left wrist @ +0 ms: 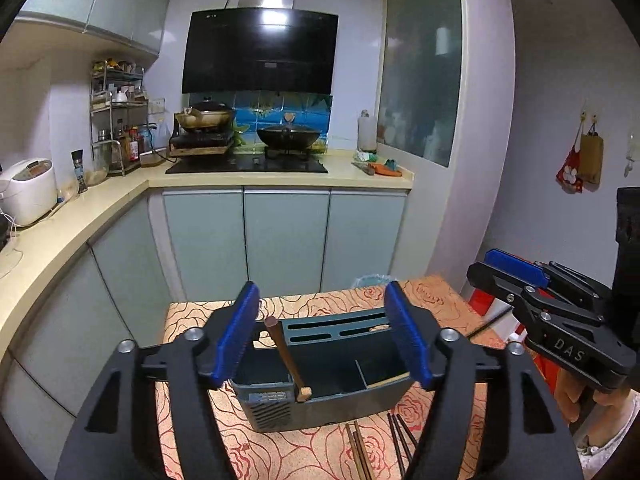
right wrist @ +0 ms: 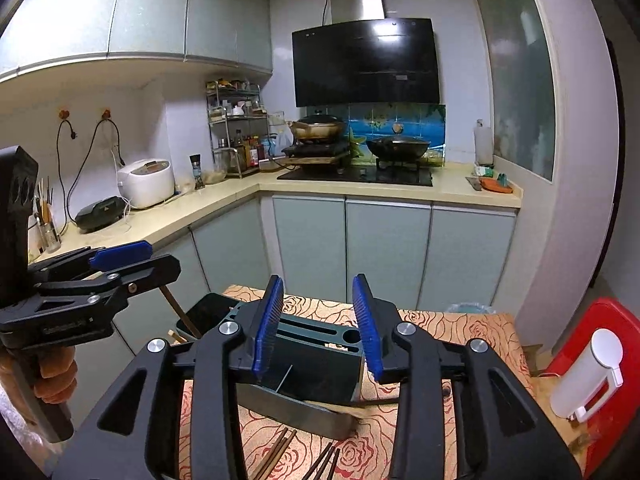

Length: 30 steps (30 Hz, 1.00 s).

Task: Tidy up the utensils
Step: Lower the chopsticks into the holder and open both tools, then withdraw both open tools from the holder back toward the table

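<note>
Both claws stand apart and empty: left gripper (left wrist: 326,334) wide, right gripper (right wrist: 318,326) narrower. Below them, beside the utensil caddy (left wrist: 320,380), lie chopsticks (left wrist: 360,454): light, stiff, probably slippery; pinch mid-shaft.

Rose-print table (left wrist: 312,452): utensil holder (left wrist: 320,404), brown chopsticks (left wrist: 358,456), dark chopsticks (left wrist: 400,440)

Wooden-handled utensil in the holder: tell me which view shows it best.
The left wrist view. There the wooden-handled utensil leans in the grey utensil holder, seen whole between the open left gripper fingers. In the right wrist view, only part of its handle shows, partly hidden behind the left gripper.
</note>
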### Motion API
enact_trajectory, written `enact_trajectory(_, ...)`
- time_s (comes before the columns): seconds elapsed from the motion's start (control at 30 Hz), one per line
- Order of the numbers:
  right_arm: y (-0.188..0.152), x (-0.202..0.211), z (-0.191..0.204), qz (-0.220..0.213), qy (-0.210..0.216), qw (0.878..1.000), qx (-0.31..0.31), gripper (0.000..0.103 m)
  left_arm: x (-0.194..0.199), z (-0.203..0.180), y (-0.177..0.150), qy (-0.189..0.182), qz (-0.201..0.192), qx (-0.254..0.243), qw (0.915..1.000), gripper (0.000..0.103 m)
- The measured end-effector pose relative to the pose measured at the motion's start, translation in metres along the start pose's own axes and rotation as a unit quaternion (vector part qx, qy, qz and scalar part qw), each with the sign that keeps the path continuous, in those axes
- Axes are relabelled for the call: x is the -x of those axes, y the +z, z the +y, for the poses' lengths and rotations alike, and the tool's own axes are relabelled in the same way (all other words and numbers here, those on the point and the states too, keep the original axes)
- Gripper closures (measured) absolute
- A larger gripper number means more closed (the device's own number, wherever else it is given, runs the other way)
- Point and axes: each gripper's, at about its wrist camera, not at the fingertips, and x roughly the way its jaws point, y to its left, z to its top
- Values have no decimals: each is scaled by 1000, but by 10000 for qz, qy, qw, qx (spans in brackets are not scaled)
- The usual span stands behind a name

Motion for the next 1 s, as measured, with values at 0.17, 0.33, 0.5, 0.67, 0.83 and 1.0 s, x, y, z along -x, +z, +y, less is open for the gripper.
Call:
enact_trajectory(0.17, -1, 14, 1, -46, -56, 10000, 51, 67, 21, -6, -3, -34, -168, -39, 9998, 27)
enact_trajectory(0.33, -11, 30, 1, -55, -167, 9998, 94, 67, 38, -8, -14, 80, -253, -65, 9996, 26)
enact_trajectory(0.5, -29, 43, -1, -6, -261, 9996, 113, 67, 47, -6, -37, 198, -220, -13, 9996, 26)
enact_trajectory(0.67, -52, 58, 0, -7, -420, 9989, 191, 66, 53, -5, -67, 378, -63, -58, 9992, 26)
enact_trajectory(0.83, -86, 65, -1, 200, -562, 9980, 229, 65, 56, -6, -109, 510, 201, -132, 9984, 26)
enact_trajectory(1.0, -123, 67, -2, 507, -604, 9968, 134, 65, 57, -4, -148, 496, 519, -55, 9974, 26)
